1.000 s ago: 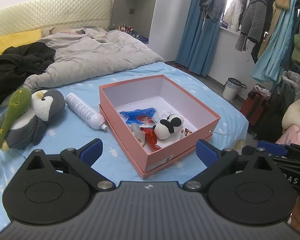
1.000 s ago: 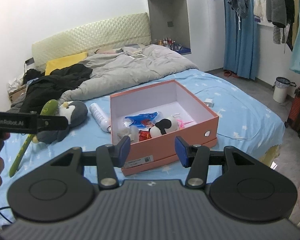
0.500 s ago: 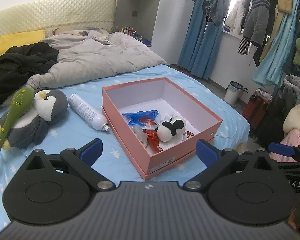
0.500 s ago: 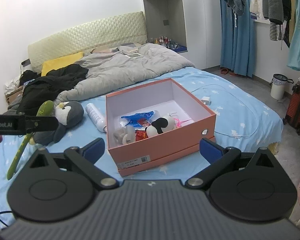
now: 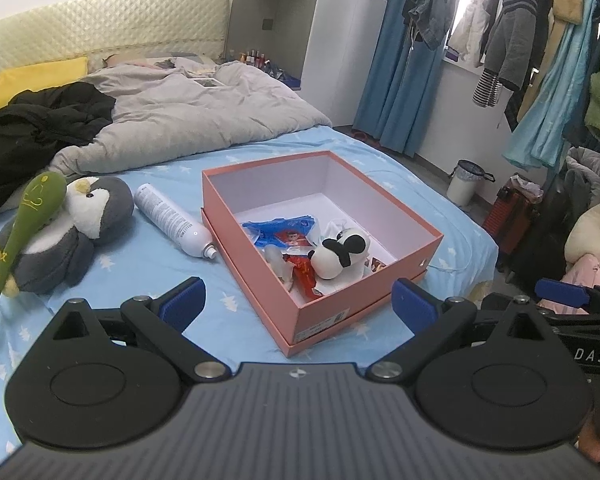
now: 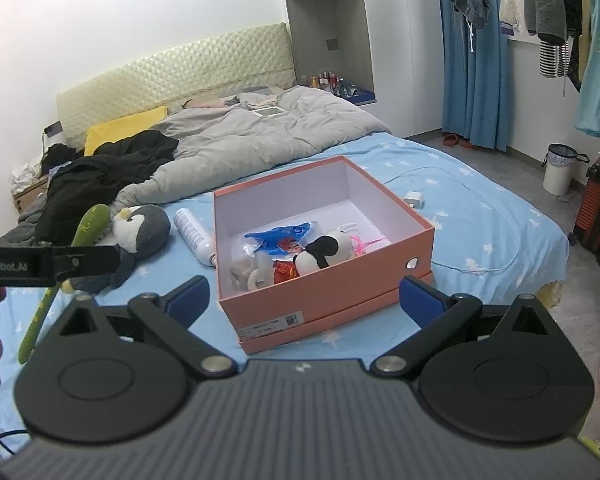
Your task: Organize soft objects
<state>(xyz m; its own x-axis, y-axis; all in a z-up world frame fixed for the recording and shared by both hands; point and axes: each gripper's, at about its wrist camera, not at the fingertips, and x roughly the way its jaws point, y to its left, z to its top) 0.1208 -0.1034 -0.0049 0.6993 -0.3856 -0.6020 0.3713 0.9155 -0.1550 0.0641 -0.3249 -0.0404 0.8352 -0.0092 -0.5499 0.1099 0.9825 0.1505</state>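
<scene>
With the left gripper [image 5: 296, 296] and right gripper [image 6: 303, 294] both spread wide and empty short of the pink box [image 6: 396, 216], the penguin plush [image 5: 66, 232] left of it looks light and compressible, best pinched across its head.

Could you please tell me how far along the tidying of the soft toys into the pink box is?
Partly done. A black-and-white plush already lies in the pink box with some wrappers. Nothing is in hand: the left gripper and right gripper are both open and empty, short of the box. The penguin plush and green plush stick are on the bed outside the box.
</scene>
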